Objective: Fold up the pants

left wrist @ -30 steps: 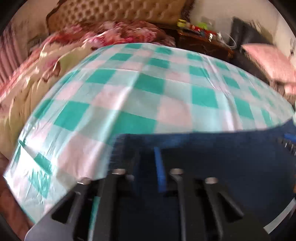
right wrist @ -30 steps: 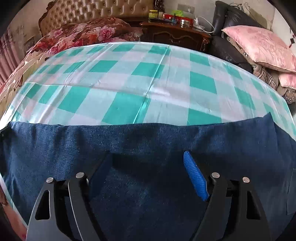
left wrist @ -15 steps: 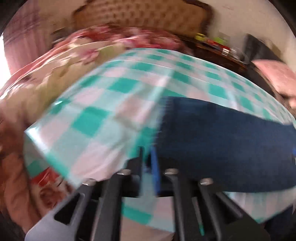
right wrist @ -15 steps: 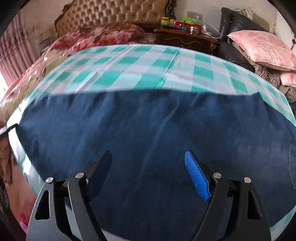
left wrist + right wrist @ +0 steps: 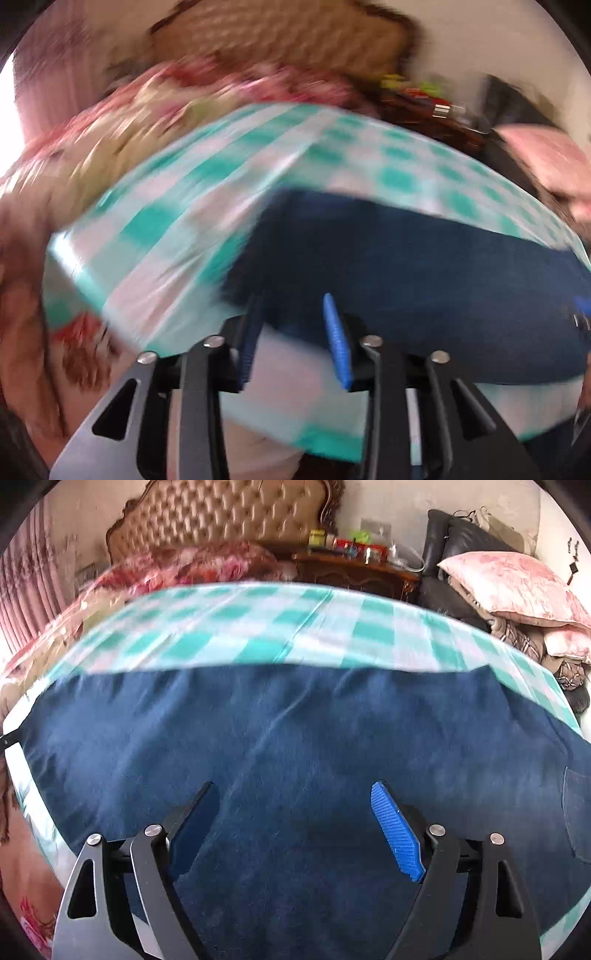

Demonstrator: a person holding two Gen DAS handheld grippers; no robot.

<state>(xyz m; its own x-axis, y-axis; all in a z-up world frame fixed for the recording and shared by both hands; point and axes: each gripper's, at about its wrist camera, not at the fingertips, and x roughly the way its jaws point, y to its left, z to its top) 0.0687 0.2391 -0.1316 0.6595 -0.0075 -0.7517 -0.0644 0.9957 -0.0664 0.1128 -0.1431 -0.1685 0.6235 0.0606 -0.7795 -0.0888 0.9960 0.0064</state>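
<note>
While both jaws stand apart holding nothing, the pants (image 5: 295, 760) lie flat on the checked cloth (image 5: 332, 627); right gripper (image 5: 295, 812) hovers over their middle, left gripper (image 5: 291, 332) at their left end. Risk: a shallow pinch catches cloth too, dragging it.

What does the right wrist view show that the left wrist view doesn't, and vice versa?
Right wrist only: a sewn pocket at the pants' right edge, and the open right gripper over the denim. Left wrist only: the pants' left end and the open left gripper there. Both: dark blue pants, checkered cloth, tufted headboard, pink pillow.
</note>
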